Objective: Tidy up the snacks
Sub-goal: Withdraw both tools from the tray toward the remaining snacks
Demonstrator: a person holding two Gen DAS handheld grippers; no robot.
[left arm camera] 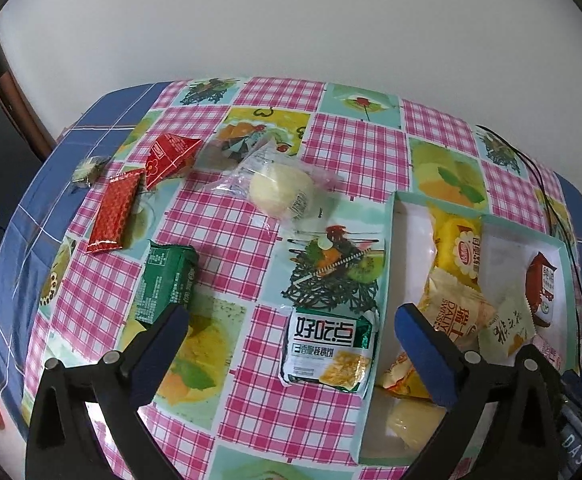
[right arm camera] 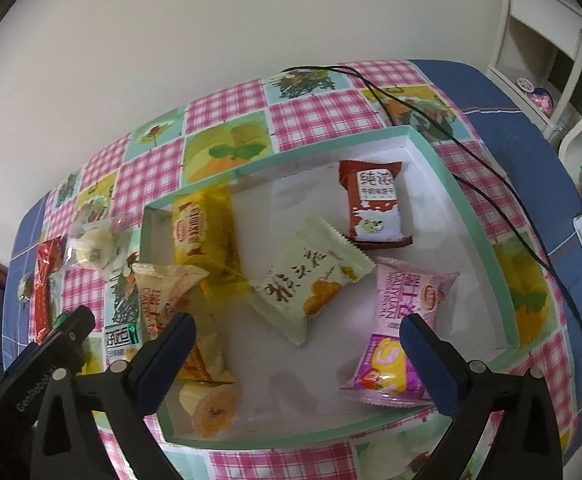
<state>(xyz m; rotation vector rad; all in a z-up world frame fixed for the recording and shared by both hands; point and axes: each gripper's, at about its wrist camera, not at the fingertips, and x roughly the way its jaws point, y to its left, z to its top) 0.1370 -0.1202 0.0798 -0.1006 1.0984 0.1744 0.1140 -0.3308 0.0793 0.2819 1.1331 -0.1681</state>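
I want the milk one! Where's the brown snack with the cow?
The brown cow snack lies inside the box, toward its far right corner in the right wrist view, just beyond the pale green packet.

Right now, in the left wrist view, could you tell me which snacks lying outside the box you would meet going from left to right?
Small greenish wrapped candy → flat red packet → red pyramid-shaped packet → green packet → clear-wrapped pale round cake → green-and-white biscuit packet, beside the box.
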